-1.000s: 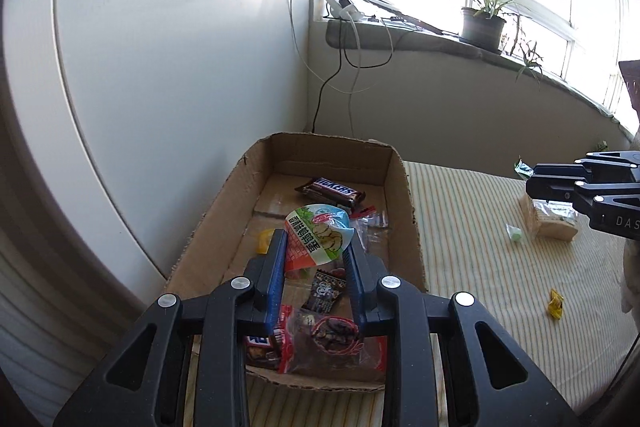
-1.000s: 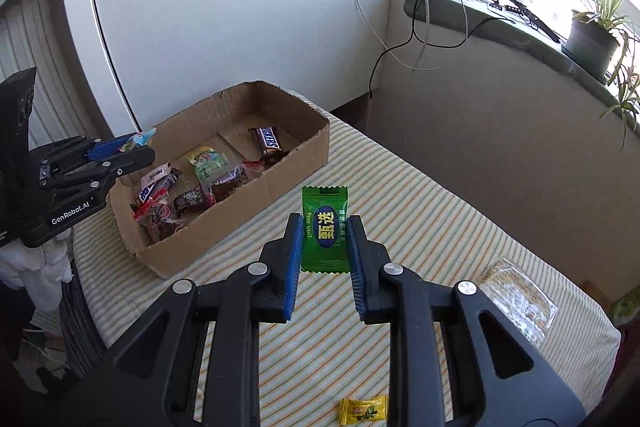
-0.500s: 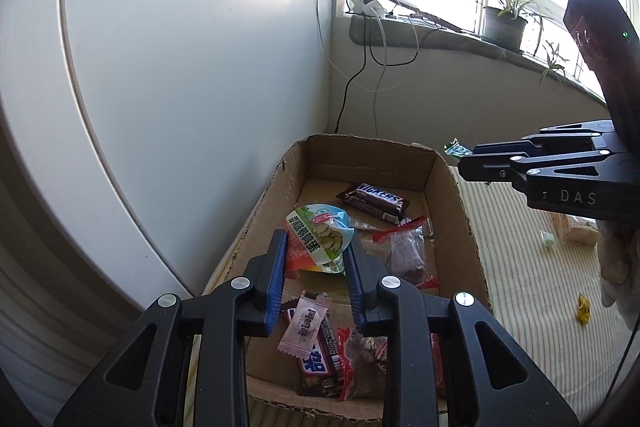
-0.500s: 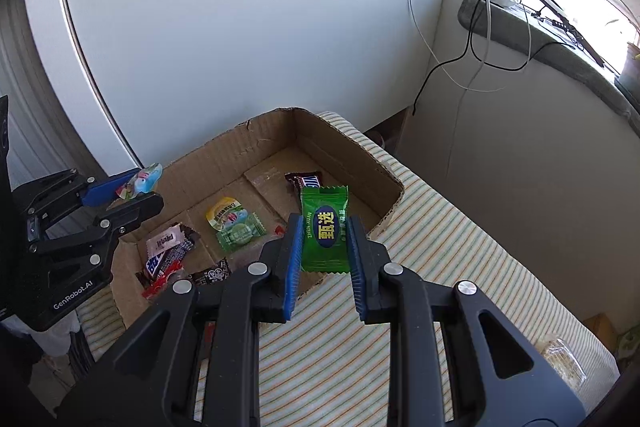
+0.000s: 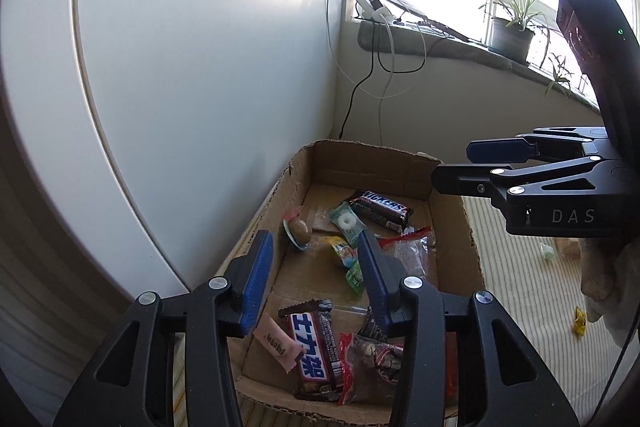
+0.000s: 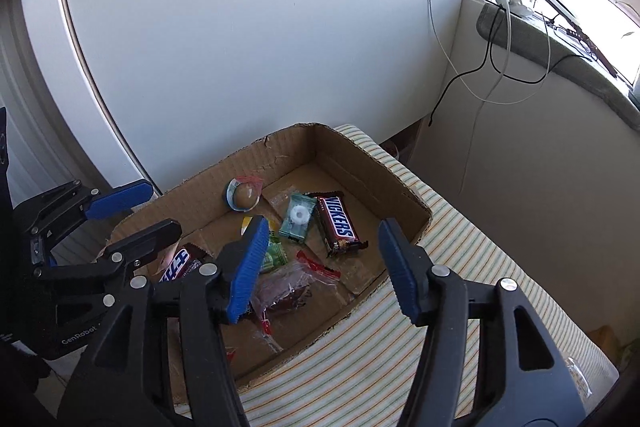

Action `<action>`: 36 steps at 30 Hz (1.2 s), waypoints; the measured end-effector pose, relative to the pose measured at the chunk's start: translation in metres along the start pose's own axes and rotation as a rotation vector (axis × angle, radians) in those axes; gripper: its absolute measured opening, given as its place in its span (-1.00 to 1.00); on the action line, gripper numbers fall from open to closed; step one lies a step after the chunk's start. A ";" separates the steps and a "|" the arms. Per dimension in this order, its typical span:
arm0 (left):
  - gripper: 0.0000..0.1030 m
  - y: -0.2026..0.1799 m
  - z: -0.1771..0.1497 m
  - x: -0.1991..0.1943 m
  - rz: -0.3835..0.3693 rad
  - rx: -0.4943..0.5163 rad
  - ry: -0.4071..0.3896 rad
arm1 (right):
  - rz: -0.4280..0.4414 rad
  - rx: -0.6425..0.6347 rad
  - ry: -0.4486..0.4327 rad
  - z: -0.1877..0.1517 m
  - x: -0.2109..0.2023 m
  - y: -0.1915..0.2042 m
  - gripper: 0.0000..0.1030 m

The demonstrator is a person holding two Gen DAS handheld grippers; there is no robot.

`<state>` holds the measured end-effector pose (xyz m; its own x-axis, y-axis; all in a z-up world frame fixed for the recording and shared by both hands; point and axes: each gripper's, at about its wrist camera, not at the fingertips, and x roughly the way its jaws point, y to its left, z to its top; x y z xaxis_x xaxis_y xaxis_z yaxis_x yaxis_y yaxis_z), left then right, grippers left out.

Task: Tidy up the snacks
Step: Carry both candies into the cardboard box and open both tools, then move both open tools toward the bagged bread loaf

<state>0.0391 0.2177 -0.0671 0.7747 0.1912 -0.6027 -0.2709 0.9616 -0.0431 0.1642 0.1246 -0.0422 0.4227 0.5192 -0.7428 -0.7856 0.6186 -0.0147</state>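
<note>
The cardboard box (image 5: pixel 376 163) (image 6: pixel 360 167) holds several snacks. My left gripper (image 5: pixel 316 247) (image 6: pixel 164 207) hovers over its near end, jaws opening, nothing between them. Below it, by the box's left wall, lies a round cup-shaped snack (image 5: pixel 298 231) (image 6: pixel 244 193). My right gripper (image 6: pixel 322 239) (image 5: pixel 452 165) hangs over the box's far end, jaws also opening and empty. A green wrapped candy (image 6: pixel 297 217) (image 5: pixel 345 223) rests on the box floor beside a Snickers bar (image 6: pixel 338 225) (image 5: pixel 380 209).
The box sits on a striped tablecloth (image 6: pixel 460 259) against a white panel (image 5: pixel 200 67). A yellow candy (image 5: pixel 579 321) and a pale green one (image 5: pixel 546 253) lie on the cloth to the right. Cables hang from the window sill (image 5: pixel 460 43), which carries a potted plant.
Both grippers have opened. The round snack left my left gripper and the green candy left my right; both now lie in the box. My right gripper moved over the box.
</note>
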 end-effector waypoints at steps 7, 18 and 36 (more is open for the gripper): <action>-0.17 -0.014 0.001 -0.014 -0.015 0.016 -0.015 | -0.020 0.003 -0.027 -0.010 -0.030 -0.009 0.16; -0.17 -0.058 0.001 -0.039 -0.061 0.080 -0.042 | -0.073 0.010 -0.064 -0.047 -0.087 -0.033 0.16; 0.32 -0.152 0.000 -0.019 -0.295 0.103 0.031 | -0.263 0.271 -0.079 -0.133 -0.161 -0.148 0.86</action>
<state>0.0654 0.0680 -0.0491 0.7931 -0.1039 -0.6001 0.0238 0.9899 -0.1399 0.1524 -0.1297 -0.0095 0.6358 0.3589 -0.6833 -0.5022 0.8647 -0.0131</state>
